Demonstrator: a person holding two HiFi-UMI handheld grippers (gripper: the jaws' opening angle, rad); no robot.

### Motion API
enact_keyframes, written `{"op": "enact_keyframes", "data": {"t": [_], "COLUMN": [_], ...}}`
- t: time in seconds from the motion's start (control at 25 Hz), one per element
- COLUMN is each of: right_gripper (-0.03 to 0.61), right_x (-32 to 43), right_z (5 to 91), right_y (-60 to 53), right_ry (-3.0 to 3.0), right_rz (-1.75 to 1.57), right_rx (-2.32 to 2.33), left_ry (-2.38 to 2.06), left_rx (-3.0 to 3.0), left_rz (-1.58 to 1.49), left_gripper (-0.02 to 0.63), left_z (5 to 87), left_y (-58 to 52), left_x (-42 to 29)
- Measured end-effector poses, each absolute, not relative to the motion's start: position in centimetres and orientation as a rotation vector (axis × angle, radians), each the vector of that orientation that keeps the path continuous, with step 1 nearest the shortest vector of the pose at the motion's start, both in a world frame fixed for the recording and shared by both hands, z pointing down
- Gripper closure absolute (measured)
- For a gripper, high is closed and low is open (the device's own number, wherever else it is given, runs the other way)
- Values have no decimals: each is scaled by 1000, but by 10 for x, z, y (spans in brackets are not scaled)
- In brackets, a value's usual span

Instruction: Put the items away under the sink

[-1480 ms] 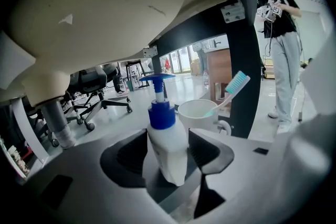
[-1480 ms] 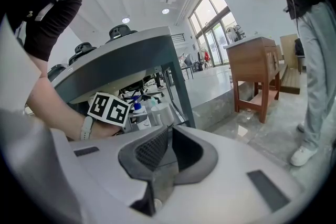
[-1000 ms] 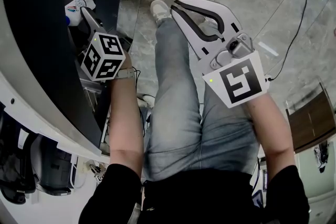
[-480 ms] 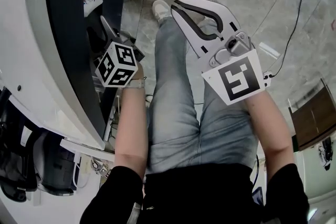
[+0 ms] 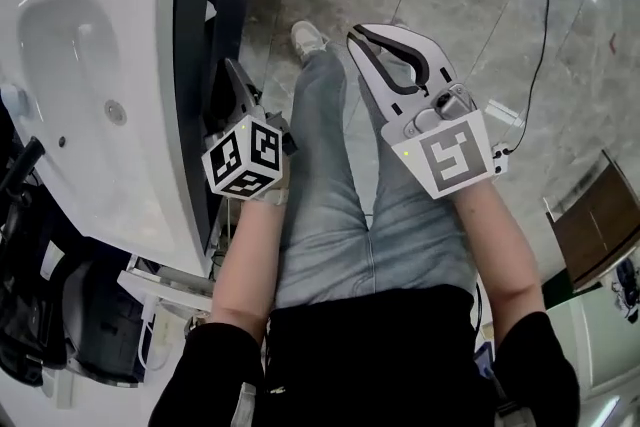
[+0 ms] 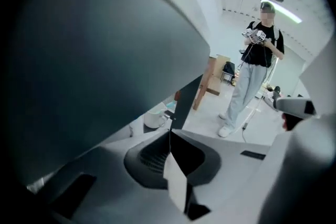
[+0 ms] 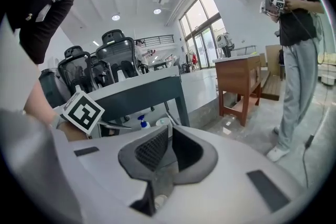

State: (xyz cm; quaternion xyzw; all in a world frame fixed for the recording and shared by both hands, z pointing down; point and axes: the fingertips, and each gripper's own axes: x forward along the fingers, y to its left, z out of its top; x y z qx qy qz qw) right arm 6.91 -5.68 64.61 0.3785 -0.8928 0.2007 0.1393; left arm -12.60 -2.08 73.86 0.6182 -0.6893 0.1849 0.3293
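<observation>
My left gripper [image 5: 236,80] is shut and empty, held beside the dark front edge of the vanity [image 5: 193,65] below the white sink [image 5: 90,65]. In the left gripper view its jaws [image 6: 169,132] meet with nothing between them, and a white mug [image 6: 154,119] stands beyond them on the low shelf. My right gripper [image 5: 358,35] hangs shut and empty over the person's jeans, away from the vanity. Past its closed tips [image 7: 169,127] in the right gripper view I see a blue-capped bottle [image 7: 142,122] and a white cup [image 7: 163,122] under the vanity top.
A black cable [image 5: 540,35] runs over the stone floor at the right. A wooden table [image 7: 239,81] stands past the vanity. Another person [image 7: 294,39] stands on the floor holding grippers. Office chairs [image 7: 113,57] line the back wall.
My left gripper has drawn back out from under the sink, away from the tube and mug on the shelf. The head view has swung so the basin shows. The right gripper has barely moved.
</observation>
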Motion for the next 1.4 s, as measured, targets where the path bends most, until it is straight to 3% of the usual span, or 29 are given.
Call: {"op": "enact_keyframes", "data": {"t": [0.48,1.4], "right_gripper": [534,534], "right_x": [122,151], "right_z": [547,331], "right_y": [-58,-44], "right_ry": [-2505,-2563], "right_rz": [556,396], "right_rx": [1303,1460], "left_ry": [-1373,-1168], "left_rx": [2003,2418], "left_rz": [438,240], "left_gripper": [592,592], "left_z": [599,346], "left_y": [-30,-76], "left_x": [-45,2]}}
